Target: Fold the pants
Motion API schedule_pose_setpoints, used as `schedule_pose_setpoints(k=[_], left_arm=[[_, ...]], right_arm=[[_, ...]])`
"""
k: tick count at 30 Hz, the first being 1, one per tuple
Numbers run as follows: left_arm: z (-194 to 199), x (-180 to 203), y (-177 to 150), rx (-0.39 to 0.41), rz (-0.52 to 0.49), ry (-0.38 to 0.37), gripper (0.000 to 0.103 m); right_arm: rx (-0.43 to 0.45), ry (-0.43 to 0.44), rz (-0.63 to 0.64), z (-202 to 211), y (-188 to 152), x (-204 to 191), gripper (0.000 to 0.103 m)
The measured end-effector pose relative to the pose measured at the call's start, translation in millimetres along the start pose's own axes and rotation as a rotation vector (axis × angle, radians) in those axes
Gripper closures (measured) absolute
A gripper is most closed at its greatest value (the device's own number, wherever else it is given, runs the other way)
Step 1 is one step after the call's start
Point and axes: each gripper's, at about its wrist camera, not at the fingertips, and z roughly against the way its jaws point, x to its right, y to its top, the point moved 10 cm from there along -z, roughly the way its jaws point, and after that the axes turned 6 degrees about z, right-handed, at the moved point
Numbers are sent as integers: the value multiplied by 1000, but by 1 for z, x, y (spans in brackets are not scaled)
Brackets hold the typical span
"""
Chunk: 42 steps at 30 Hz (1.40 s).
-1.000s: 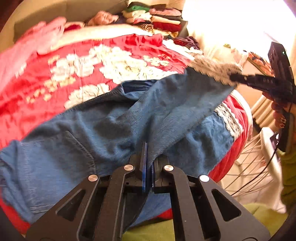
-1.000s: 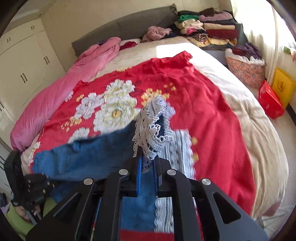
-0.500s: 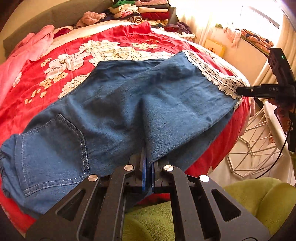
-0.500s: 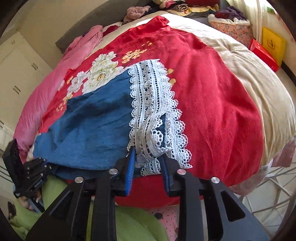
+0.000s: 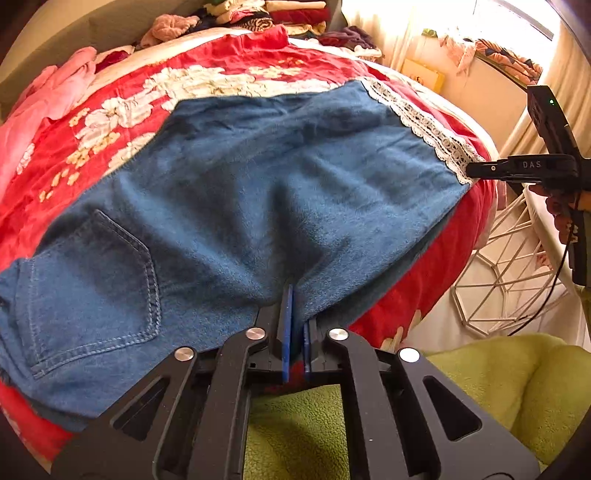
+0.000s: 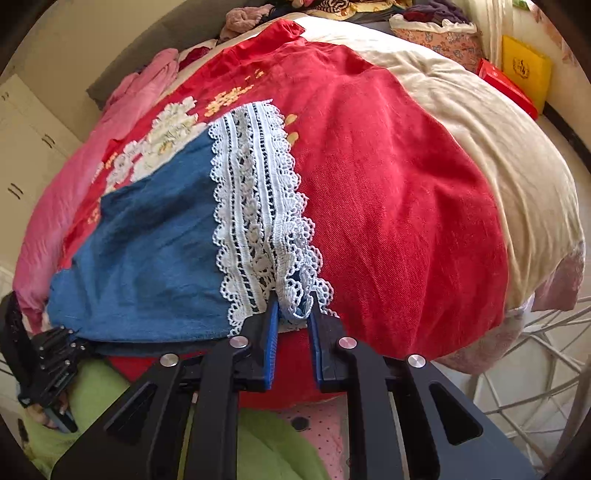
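Pants [image 5: 236, 192] of blue denim lie spread flat across the near part of a bed, on a red blanket [image 6: 388, 192] printed with white flowers. Seen from the left wrist, a back pocket [image 5: 92, 288] with pale stitching sits at the left end of the pants, and a band of white lace trim [image 5: 424, 125] runs along the hem at the right end. The left tool [image 5: 294, 325] has its two blue pads nearly together, pinching a fold of denim at the near edge of the pants. In the right wrist view the right tool [image 6: 292, 317] sits at the near corner of the lace trim [image 6: 258, 206]; its jaws are closing, with a narrow gap left between the pads and a bunched bit of lace and denim between them, touching both. The same tool shows at the right edge of the left wrist view, its black tip at the lace corner, with a hand [image 5: 561, 210] behind it. Beyond the red blanket lie a cream cover [image 6: 480, 122] on the right and a pink blanket [image 6: 66, 192] on the left. A stack of folded clothes [image 5: 288, 14] sits at the far end of the bed. Green fabric [image 5: 498, 376] shows below both tools, and a white wire frame [image 5: 506, 269] stands beside the bed.
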Motion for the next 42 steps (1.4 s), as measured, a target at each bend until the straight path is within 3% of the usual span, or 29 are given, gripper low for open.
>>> schedule_pose_setpoints(k=[2, 7, 8, 11, 13, 15, 18, 21, 24, 27, 29, 31, 33, 37, 42], left_arm=[[3, 0, -1, -1, 9, -12, 100], [24, -1, -3, 36, 18, -24, 74], [31, -4, -2, 50, 29, -24, 73], [59, -27, 5, 120, 91, 7, 58], [78, -55, 7, 165, 165, 56, 38], [87, -83, 5, 176, 246, 103, 28], [98, -139, -9, 171, 404, 205, 20], [104, -180, -27, 171, 573, 236, 14], [94, -195, -35, 131, 643, 243, 13], [81, -188, -34, 111, 621, 225, 13], [74, -183, -32, 115, 609, 216, 26], [71, -184, -30, 122, 611, 236, 51], [80, -186, -27, 147, 610, 226, 63], [98, -193, -18, 193, 587, 243, 64], [76, -196, -34, 118, 588, 257, 57]], right_arm=[[6, -56, 7, 8, 2, 5, 66], [120, -92, 54, 41, 21, 0, 65], [140, -87, 80, 44, 26, -7, 63], [156, -42, 143, 40, 32, -30, 60], [142, -18, 181, 30, 32, -44, 60], [117, 2, 210, 18, 29, -55, 60], [81, 14, 231, 3, 24, -63, 60], [46, 10, 232, -7, 18, -60, 58], [31, -1, 235, -10, 15, -56, 55], [24, 1, 235, -12, 13, -54, 55], [18, -1, 233, -13, 11, -53, 55], [13, -1, 234, -14, 11, -53, 55], [10, 1, 236, -14, 10, -53, 55], [3, 24, 222, -15, 9, -54, 55], [-3, 16, 232, -17, 8, -54, 54]])
